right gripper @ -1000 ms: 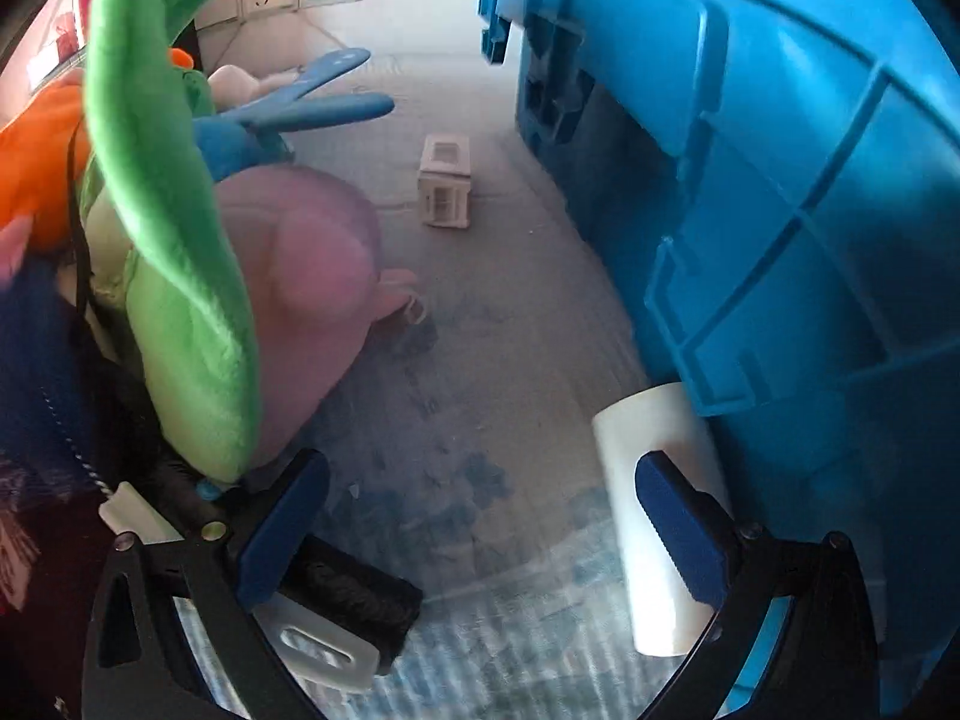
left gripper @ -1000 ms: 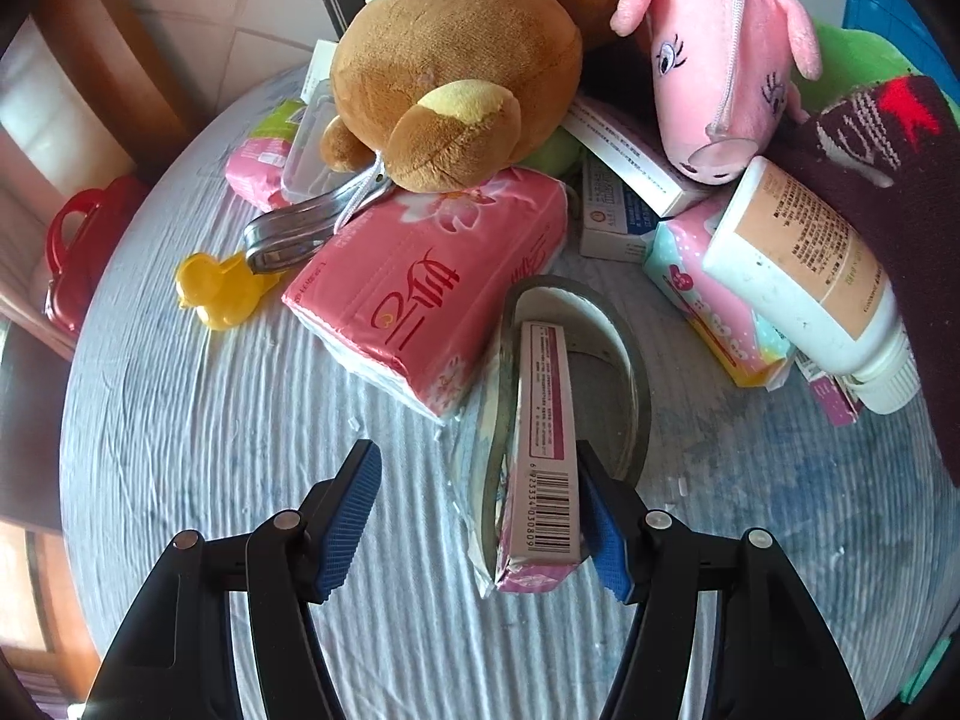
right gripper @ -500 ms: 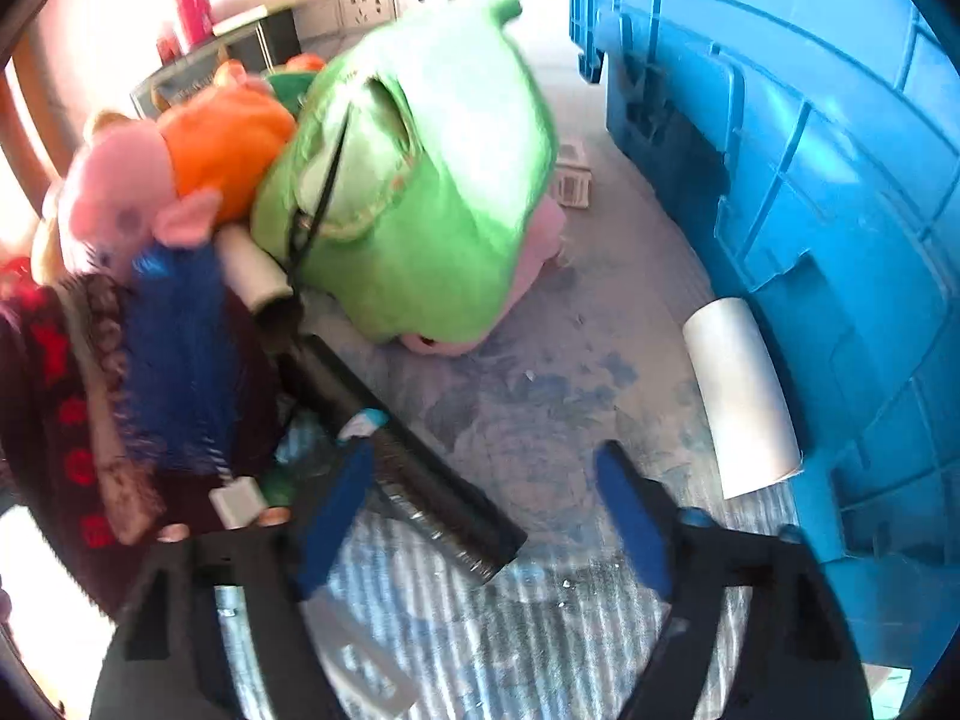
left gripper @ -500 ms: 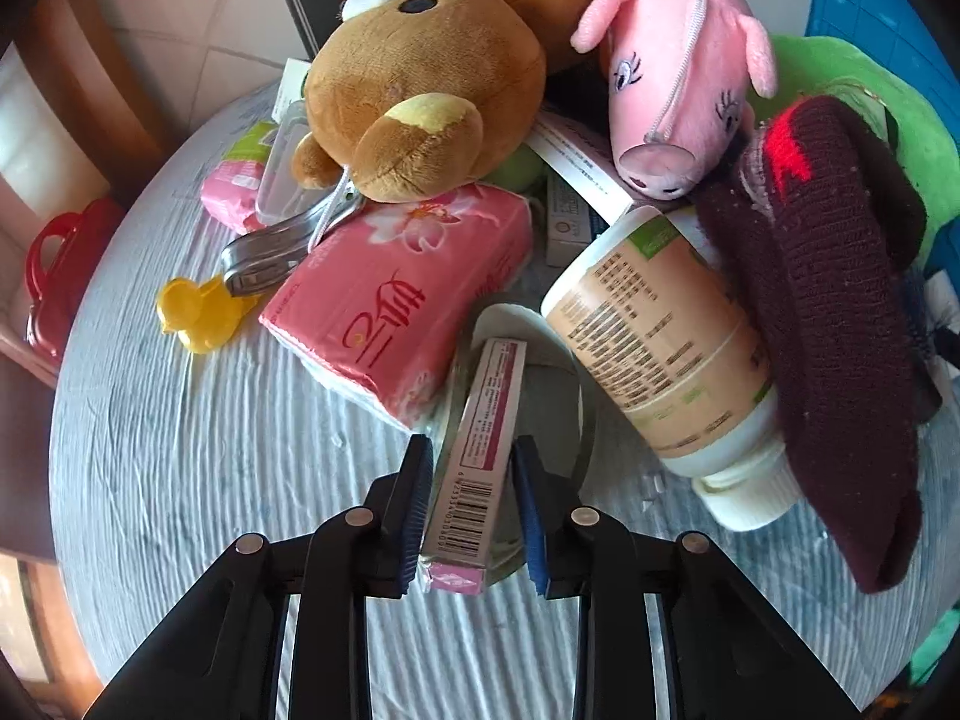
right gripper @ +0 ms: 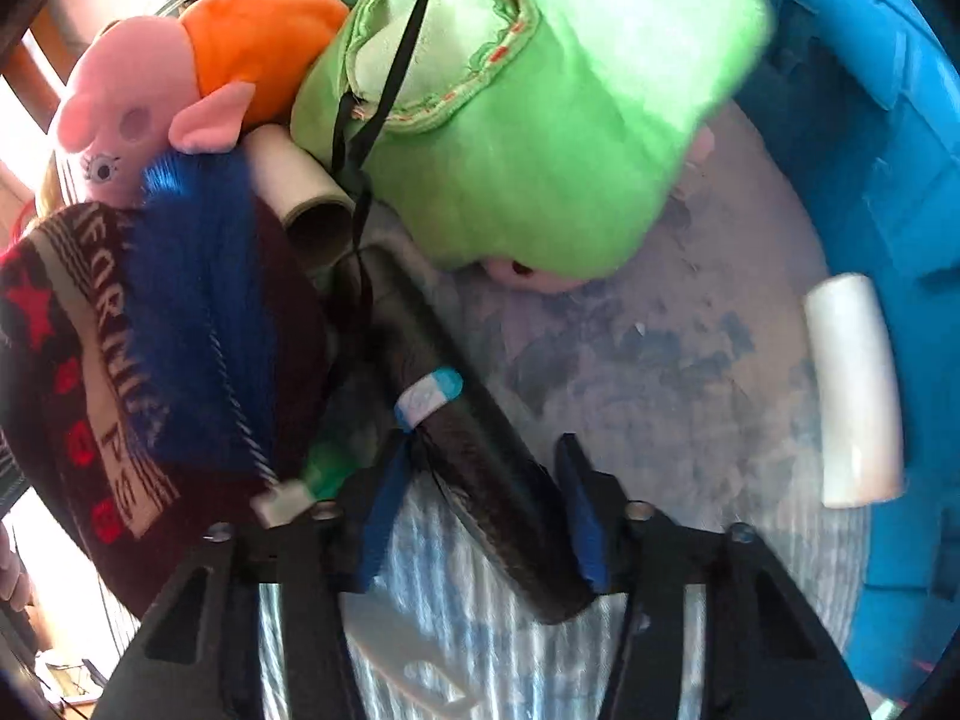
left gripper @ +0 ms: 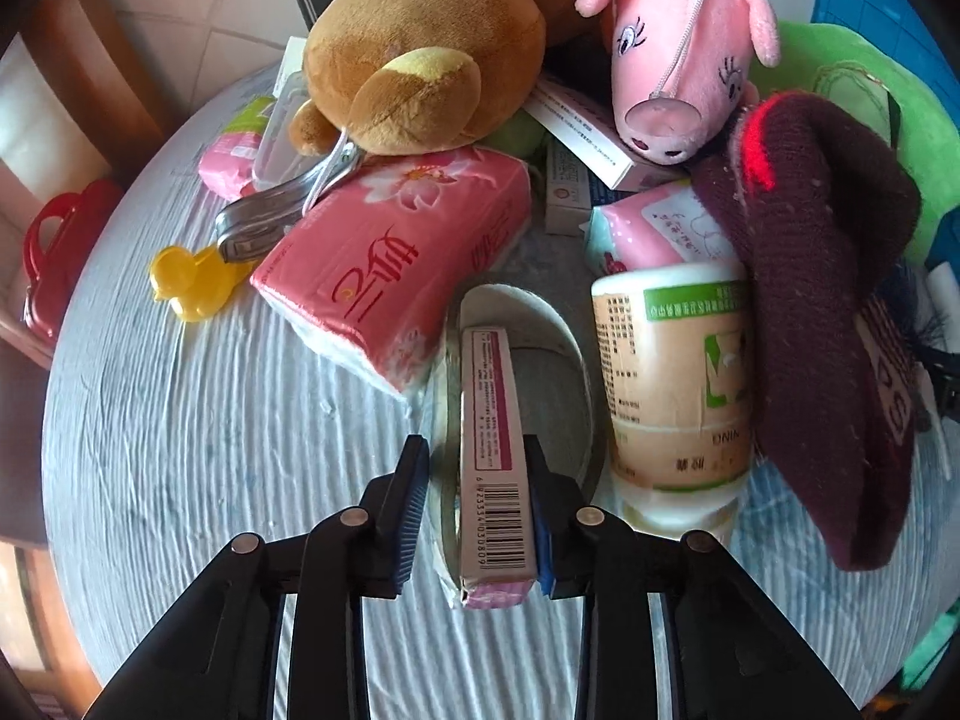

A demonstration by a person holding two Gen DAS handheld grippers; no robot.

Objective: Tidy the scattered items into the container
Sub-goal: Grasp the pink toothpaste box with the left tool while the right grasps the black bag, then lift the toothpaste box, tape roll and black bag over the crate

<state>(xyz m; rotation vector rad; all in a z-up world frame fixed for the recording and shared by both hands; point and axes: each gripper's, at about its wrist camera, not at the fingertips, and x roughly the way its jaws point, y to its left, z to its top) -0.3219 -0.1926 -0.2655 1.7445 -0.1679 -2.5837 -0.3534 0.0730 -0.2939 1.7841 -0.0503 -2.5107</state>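
Left gripper [left gripper: 474, 516] is clamped on the box [left gripper: 495, 468] and tape roll [left gripper: 516, 360] rim together, so the roll might drop off. Right gripper [right gripper: 480, 516] is closing around the black tube [right gripper: 474, 438], whose cord could drag the green plush [right gripper: 528, 120].

Black tongs [left gripper: 474, 516] with blue ribbed pads [left gripper: 410, 516], silver screws.
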